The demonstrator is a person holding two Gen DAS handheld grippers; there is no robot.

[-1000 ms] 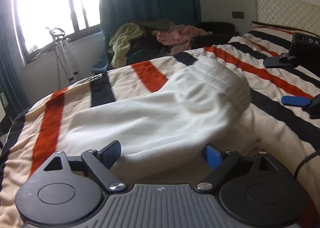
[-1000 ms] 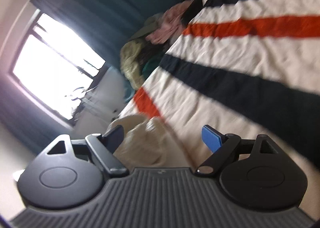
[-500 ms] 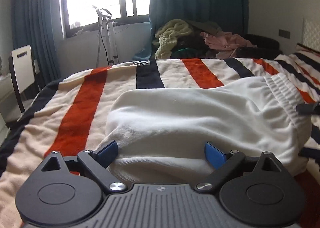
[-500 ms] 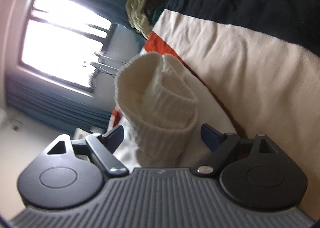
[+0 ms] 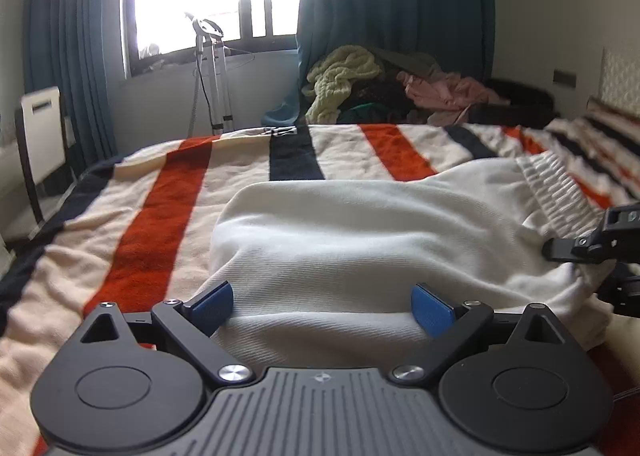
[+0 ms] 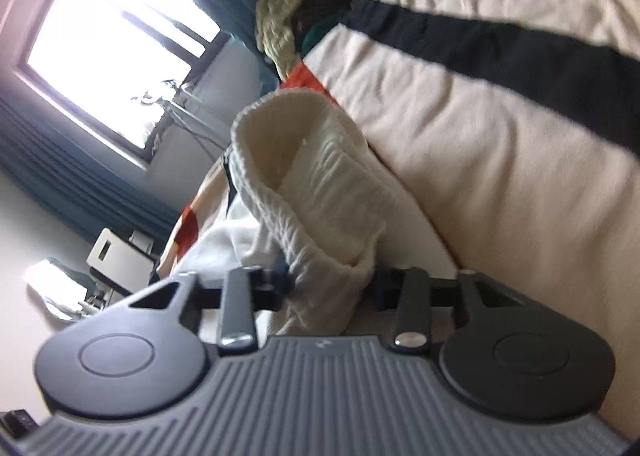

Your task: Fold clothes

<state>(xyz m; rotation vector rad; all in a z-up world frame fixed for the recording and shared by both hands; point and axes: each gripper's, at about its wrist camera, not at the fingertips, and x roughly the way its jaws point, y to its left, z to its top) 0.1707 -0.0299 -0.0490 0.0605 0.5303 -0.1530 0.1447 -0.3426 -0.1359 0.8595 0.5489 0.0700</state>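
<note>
My right claw (image 6: 330,286) has just been closing and now pinches the ribbed waistband of the white garment (image 5: 360,240) lying on the striped bed (image 5: 160,215); my left claw (image 5: 322,306) stands wide (fabric between, pads off).

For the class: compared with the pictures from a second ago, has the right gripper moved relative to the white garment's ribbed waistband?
Yes. The right gripper has come up to the ribbed waistband lying on the striped blanket. Its jaws have just been closing and now pinch the band's edge.
</note>
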